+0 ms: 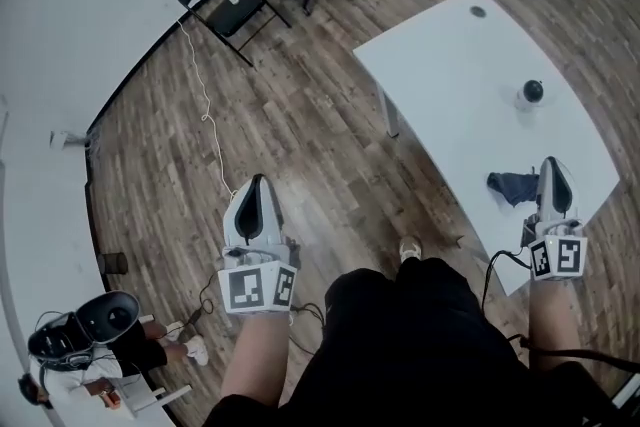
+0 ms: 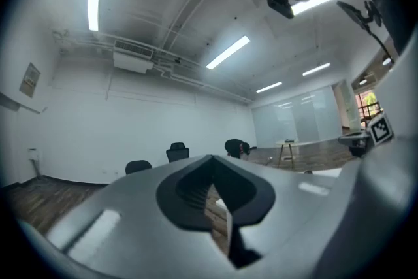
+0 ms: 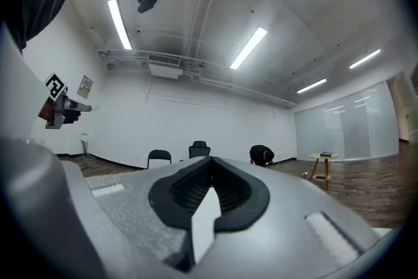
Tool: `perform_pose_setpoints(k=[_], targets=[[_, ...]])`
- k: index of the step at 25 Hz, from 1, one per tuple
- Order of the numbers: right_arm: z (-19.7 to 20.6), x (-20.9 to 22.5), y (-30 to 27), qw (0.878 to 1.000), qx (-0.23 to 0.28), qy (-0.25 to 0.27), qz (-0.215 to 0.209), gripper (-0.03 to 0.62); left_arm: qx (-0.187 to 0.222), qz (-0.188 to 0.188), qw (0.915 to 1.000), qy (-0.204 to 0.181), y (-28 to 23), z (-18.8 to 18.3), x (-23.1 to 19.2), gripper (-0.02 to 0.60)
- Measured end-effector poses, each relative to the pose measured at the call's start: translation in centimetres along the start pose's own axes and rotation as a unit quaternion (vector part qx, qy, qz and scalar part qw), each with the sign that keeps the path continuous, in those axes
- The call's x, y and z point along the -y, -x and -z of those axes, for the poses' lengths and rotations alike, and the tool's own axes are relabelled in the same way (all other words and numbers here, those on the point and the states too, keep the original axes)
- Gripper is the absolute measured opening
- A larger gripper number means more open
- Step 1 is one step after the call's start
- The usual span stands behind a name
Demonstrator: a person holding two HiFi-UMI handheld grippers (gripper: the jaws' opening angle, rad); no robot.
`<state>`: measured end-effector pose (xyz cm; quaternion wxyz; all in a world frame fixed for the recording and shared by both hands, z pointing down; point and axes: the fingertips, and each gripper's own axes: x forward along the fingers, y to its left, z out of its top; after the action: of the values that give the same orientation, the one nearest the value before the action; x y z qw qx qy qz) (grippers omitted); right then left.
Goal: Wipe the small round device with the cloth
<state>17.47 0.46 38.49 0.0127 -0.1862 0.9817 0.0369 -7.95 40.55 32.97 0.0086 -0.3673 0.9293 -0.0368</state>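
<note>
Right gripper point(image 1: 554, 167) nearest cloth point(image 1: 512, 186); both closed, empty.
Cloth just left of it, device point(image 1: 533, 93) beyond; left gripper point(image 1: 258, 187) over floor point(image 1: 300, 115).

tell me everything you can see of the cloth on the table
The cloth is dark blue, soft-looking fabric, crumpled into a small heap. It lies on the white table near its edge, apart from the small round device. The right gripper overlaps its right side in the head view; contact cannot be told.

We log bright, even light from ceiling tube lamps point(image 3: 248, 48). All views bend fisheye-wise, with dark corners. Close foreground is soft; the white table point(image 1: 450, 65) glares mildly.
</note>
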Motion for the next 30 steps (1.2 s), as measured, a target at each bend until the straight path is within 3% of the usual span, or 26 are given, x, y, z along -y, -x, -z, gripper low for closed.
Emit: perform_pose_setpoints(k=[6,11,15,20,23,27,30], targets=[[1.1,0.5,-2.1,0.999,0.0,0.021,0.036,0.002,0.019,0.054,0.9983,0.007,-7.4,0.5,-0.1,0.006],[2.6,3.2,-1.3,0.991,-0.007,0.045,0.129,0.002,0.04,0.119,0.992,0.011,-15.4,2.4,0.9,0.006],[3.0,4.6,-1.6,0.975,-0.015,0.042,0.215,0.002,0.05,0.189,0.9806,0.011,-22.5,2.6,1.5,0.006],[3.4,4.0,-1.6,0.95,-0.03,0.042,0.307,0.002,0.048,0.285,0.9573,0.011,-31.7,3.3,4.3,0.006],[3.2,2.6,-1.6,0.933,-0.038,0.043,0.355,0.002,0.047,0.341,0.9387,0.022,-36.9,3.8,7.1,0.006],[2.8,1.3,0.1,0.906,-0.049,0.049,0.417,0.002,0.047,0.412,0.9095,0.026,-40.5,4.1,11.4,0.006],[2.6,0.2,2.9,0.881,-0.058,0.043,0.467,0.002,0.05,0.473,0.8794,0.013,-41.3,4.3,15.8,0.006]])
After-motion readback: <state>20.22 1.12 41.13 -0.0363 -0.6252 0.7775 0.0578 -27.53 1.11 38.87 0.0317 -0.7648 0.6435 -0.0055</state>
